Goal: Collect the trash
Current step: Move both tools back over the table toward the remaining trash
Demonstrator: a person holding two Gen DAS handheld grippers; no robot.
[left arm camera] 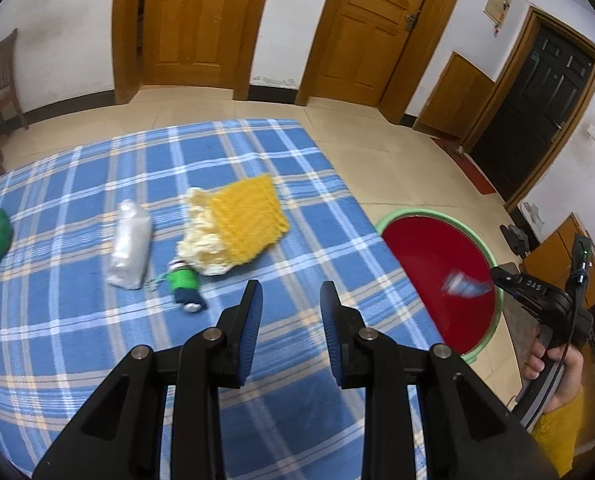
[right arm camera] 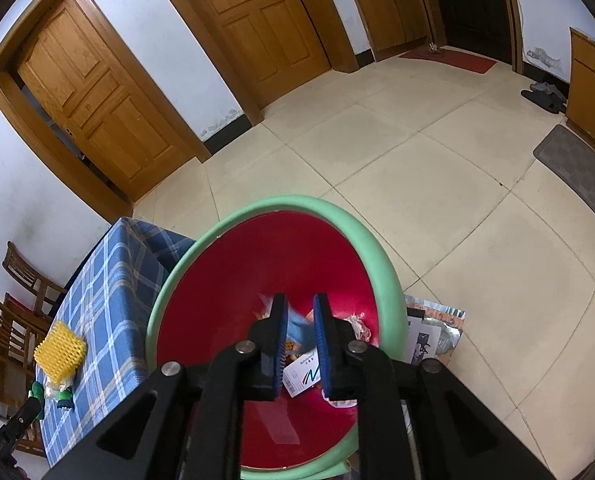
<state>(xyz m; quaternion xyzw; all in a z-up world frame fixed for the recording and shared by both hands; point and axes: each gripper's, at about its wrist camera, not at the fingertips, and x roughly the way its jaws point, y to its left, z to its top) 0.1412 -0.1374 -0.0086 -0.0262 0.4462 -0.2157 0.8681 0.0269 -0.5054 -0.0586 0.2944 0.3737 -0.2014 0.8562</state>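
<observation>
Blue-and-white wrapper [left arm camera: 463, 283], blurred, caught over the red basin [right arm camera: 257, 452] beside the plaid table [left arm camera: 77, 320], just ahead of the right gripper [right arm camera: 299, 312]: jaws apart (likely a release, judging by the blur). Left gripper [left arm camera: 291, 298] held above the table, jaws apart and empty, probably ready for the clear plastic bag [left arm camera: 131, 244].

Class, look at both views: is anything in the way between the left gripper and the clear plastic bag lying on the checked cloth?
Nothing visible blocks it. The left gripper hangs open over bare blue checked cloth, and the clear plastic bag lies ahead to its left. The small green toy sits beside that path, not across it.
</observation>
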